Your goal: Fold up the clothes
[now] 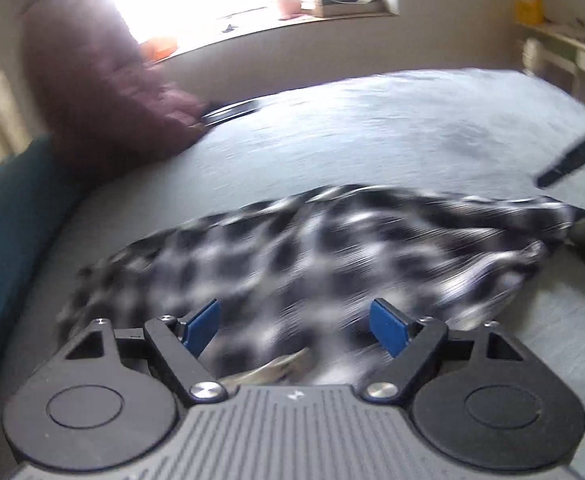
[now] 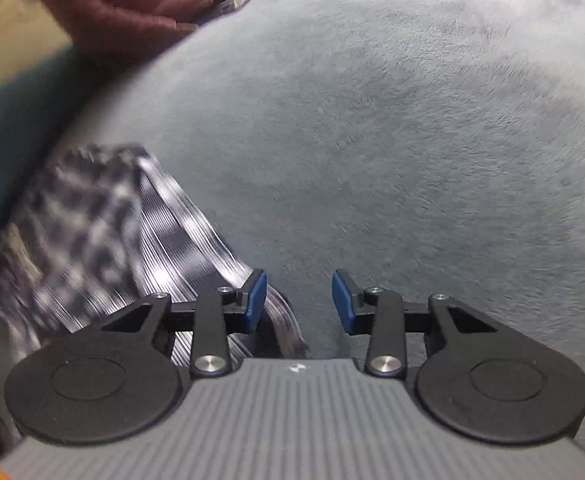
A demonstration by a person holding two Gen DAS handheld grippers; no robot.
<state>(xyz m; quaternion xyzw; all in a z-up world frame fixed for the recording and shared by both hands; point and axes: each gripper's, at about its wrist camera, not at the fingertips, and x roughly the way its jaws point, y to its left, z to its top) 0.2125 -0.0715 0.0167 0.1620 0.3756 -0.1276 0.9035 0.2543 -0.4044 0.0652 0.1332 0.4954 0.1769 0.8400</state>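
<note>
Left gripper: blue pads spread wide, over the shirt
Right gripper: pads apart, holding nothing
Black-and-white checked cloth shirt: crumpled on the grey fuzzy blanket, at 9 o'clock of the right gripper

The shirt lies rumpled on the bed, with a pillow behind it at the left.
</note>
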